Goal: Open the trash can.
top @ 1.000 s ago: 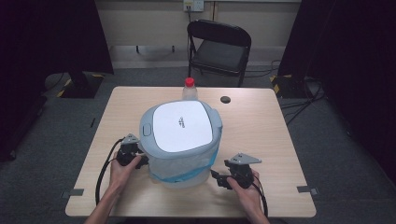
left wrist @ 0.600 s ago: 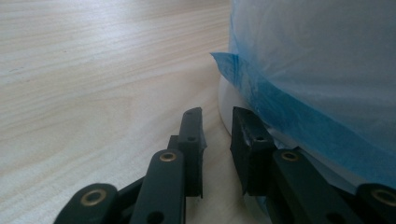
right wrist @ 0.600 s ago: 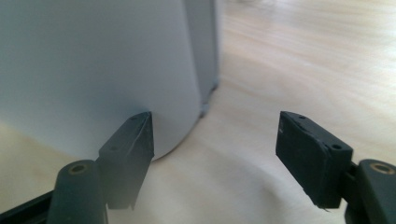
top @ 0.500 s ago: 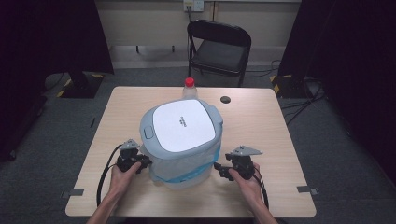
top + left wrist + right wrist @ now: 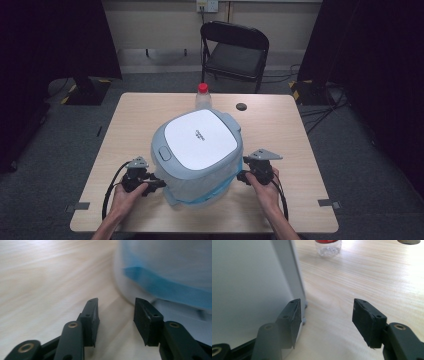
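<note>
Both claws nearer, bin (image 5: pixel 200 150) between left claw (image 5: pixel 159 183) and right claw (image 5: pixel 242 176).

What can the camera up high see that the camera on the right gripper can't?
Just the high view: the bin's white lid, the blue liner band, the black chair, the person's hands and the left gripper.

Just the right gripper view: its own open jaws up close, one jaw right beside the bin's grey wall.

Both: the wooden table, the red-capped bottle and the small dark disc.

1 bin (image 5: pixel 197 150), 1 bottle (image 5: pixel 202 97), 1 cap (image 5: pixel 242 106), 1 chair (image 5: pixel 234 47)
</note>
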The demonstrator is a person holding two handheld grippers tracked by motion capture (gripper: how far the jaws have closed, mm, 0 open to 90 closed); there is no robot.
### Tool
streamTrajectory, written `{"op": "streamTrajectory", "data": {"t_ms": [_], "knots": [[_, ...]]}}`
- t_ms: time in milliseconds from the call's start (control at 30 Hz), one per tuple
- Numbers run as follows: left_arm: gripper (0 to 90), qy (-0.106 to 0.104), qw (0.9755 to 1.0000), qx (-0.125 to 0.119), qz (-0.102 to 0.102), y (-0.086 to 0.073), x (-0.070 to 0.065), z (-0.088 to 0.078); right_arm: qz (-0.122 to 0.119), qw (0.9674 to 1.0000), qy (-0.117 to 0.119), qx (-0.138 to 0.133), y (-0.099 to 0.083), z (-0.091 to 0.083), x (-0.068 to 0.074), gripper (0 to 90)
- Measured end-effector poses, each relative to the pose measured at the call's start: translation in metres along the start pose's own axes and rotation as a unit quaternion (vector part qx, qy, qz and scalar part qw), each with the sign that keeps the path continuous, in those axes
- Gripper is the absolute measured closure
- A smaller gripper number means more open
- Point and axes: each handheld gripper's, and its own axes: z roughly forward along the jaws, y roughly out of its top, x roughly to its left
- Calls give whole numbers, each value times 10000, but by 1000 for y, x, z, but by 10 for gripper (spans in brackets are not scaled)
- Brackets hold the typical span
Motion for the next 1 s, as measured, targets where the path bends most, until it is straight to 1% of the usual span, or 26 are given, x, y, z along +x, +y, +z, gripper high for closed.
{"op": "streamTrajectory", "data": {"t_ms": [33,67,100,133,167,233,267,300,333,367,400,433,467,500,567,600,667,700,733,767,800,867,900,933,967,1000], "knots": [[558,54,9999,-58,-88,1,4,0,19,10000,28,0,-1,-5,1,385],[564,91,9998,-136,-147,3,9,-1,60,10000,71,-4,-5,-15,5,390],[564,171,9996,-169,-172,6,12,-2,60,10000,71,-4,-5,-15,5,390],[547,240,9993,-190,-194,10,16,-2,71,9999,118,-6,-12,-24,10,392],[547,314,9989,-264,-204,15,20,-3,71,9999,118,-6,-12,-24,10,392],[516,350,9980,-443,-268,27,25,-3,110,9996,245,39,-19,-30,15,397],[510,331,9974,-545,-330,32,26,-3,169,9993,327,71,-22,-33,18,402],[501,347,9969,-621,-350,36,27,-1,154,9990,405,72,-24,-34,21,403],[479,380,9956,-753,-407,41,28,1,157,9987,471,99,-25,-37,25,405],[462,67,9960,-812,-376,47,27,4,-2,9987,498,96,-26,-39,31,425],[441,67,9960,-812,-376,47,27,4,-2,9987,498,96,-26,-39,31,425],[441,-30,9956,-879,-333,49,25,6,-69,9990,441,81,-26,-39,33,425],[415,-117,9953,-910,-300,52,23,8,-41,9990,429,96,-25,-39,33,425],[419,-67,9949,-963,-276,54,20,10,-59,9989,452,80,-25,-38,32,425],[528,-85,9942,-1029,-309,57,16,11,2,9988,492,72,-23,-35,30,423],[651,-146,9938,-1066,-285,56,14,11,-126,9990,404,109,-20,-33,29,424],[658,-285,9939,-1040,-223,53,13,8,-144,9992,361,123,-18,-32,28,431],[621,-436,9945,-950,-110,50,11,5,-177,9993,300,122,-15,-30,22,459],[618,-482,9948,-895,-8,48,8,2,-177,9995,242,111,-13,-28,20,474],[606,-537,9945,-901,71,46,3,1,-175,9997,163,97,-11,-27,17,495],[606,-537,9945,-901,71,46,3,1,-186,9998,87,59,-9,-24,14,520],[558,-590,9947,-830,108,40,-7,-3,-184,9998,-90,-23,-7,-20,7,520],[558,-640,9946,-820,64,37,-13,-4,-184,9998,-90,-23,-7,-20,7,520],[556,-695,9939,-851,110,33,-19,-4,-200,9996,-170,-100,-6,-17,4,515],[515,-691,9944,-788,121,30,-23,-4,-114,9996,-228,-144,-5,-14,-1,505],[449,-557,9959,-716,32,27,-24,-3,19,9996,-201,-173,-5,-11,-5,491]]}}
